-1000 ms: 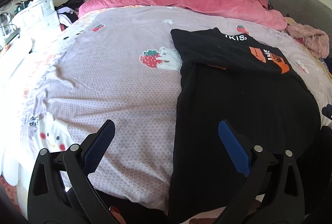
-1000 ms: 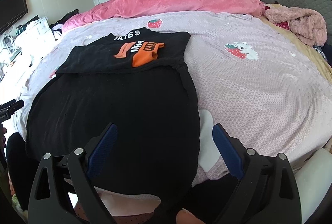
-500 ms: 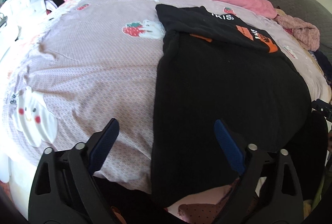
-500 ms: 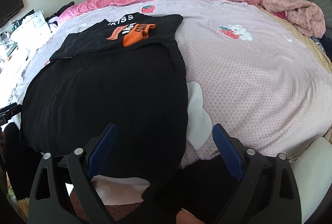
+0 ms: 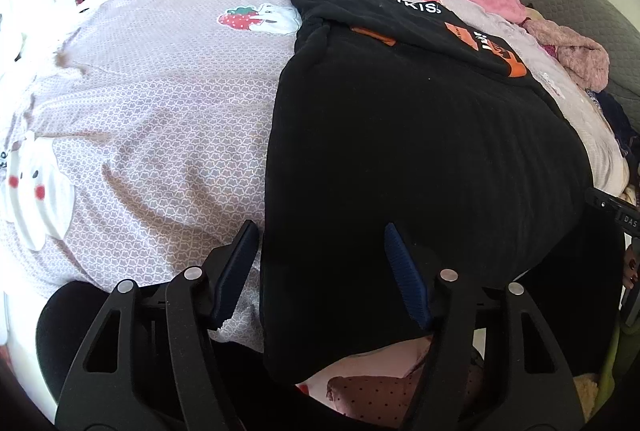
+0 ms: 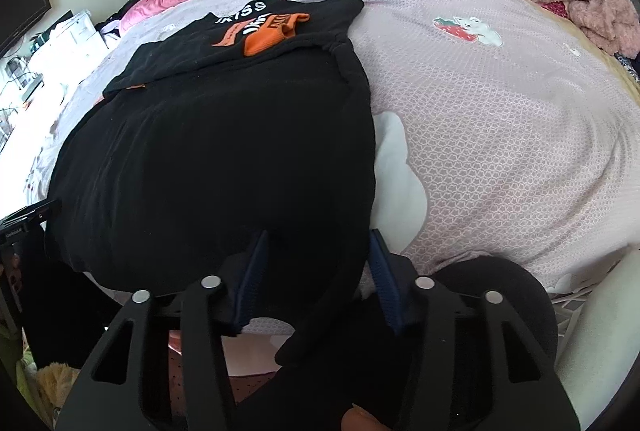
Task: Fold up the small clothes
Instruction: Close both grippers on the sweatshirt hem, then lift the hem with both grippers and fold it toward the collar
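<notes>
Left wrist view: the left gripper has just been closing, its jaws still apart astride the left hem corner of the black garment, left pad over the bedsheet, right pad on the cloth. Right wrist view: the right gripper has also been closing, jaws narrowed around the garment's right hem corner; whether the pads press it, I cannot tell.

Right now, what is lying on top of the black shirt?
Its own far end lies folded back over the black shirt, showing orange patches and white letters. Whatever that flap covers is hidden.
</notes>
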Demonstrator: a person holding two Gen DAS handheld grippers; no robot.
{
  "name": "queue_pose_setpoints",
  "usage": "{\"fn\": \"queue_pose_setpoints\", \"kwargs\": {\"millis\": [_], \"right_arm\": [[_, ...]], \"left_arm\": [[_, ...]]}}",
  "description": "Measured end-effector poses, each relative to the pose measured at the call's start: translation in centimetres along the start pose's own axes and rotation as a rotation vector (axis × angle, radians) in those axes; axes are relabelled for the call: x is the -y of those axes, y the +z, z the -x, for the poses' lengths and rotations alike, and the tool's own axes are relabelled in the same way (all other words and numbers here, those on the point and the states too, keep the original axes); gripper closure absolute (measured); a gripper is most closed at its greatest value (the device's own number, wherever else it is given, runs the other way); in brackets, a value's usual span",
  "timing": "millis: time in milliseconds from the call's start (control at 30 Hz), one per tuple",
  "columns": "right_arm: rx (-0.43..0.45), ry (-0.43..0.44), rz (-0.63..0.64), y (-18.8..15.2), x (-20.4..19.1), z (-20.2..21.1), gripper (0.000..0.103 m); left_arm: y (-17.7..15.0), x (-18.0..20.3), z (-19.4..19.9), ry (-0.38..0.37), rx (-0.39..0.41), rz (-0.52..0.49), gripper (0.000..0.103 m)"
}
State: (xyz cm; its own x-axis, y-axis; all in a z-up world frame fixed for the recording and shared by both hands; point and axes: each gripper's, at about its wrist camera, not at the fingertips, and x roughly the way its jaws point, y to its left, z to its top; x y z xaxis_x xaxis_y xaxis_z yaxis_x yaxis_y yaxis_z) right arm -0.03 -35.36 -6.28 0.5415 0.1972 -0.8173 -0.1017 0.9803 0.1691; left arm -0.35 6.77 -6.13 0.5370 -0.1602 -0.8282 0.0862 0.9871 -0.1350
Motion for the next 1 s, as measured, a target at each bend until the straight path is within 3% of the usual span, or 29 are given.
{"fn": "queue_pose_setpoints", "kwargs": {"millis": [200, 300, 400, 600, 733, 800, 900, 1000], "right_arm": [[0.006, 0.006, 0.004, -0.1, 0.4, 0.1, 0.094], [0.022, 0.010, 0.016, -0.2, 0.2, 0.6, 0.094], [0.002, -0.001, 0.007, -0.3, 0.4, 0.1, 0.090], [-0.040, 0.020, -0.005, -0.6, 0.7, -0.8, 0.081], [-0.036, 0.019, 0.004, -0.7, 0.6, -0.9, 0.081], [-0.026, 0.015, 0.017, -0.7, 0.4, -0.6, 0.092], [0.014, 0.028, 0.020, -0.5, 0.4, 0.5, 0.095], [0.078, 0.057, 0.011, 0.0, 0.8, 2.2, 0.096]], "left_arm": [[-0.1, -0.4, 0.1, -0.007, 0.005, 0.016, 0.054], [-0.1, -0.6, 0.6, -0.018, 0.022, 0.027, 0.073], [-0.2, -0.6, 0.8, -0.024, 0.023, 0.020, 0.082], [-0.4, -0.7, 0.2, -0.041, -0.002, 0.028, 0.083], [-0.5, -0.6, 0.2, -0.041, 0.009, 0.028, 0.087], [-0.3, -1.0, 0.6, -0.078, 0.029, 0.050, 0.099], [0.1, -1.9, 1.7, -0.147, 0.066, 0.094, 0.099], [0.7, -2.1, 3.2, -0.169, 0.111, 0.092, 0.099]]}}
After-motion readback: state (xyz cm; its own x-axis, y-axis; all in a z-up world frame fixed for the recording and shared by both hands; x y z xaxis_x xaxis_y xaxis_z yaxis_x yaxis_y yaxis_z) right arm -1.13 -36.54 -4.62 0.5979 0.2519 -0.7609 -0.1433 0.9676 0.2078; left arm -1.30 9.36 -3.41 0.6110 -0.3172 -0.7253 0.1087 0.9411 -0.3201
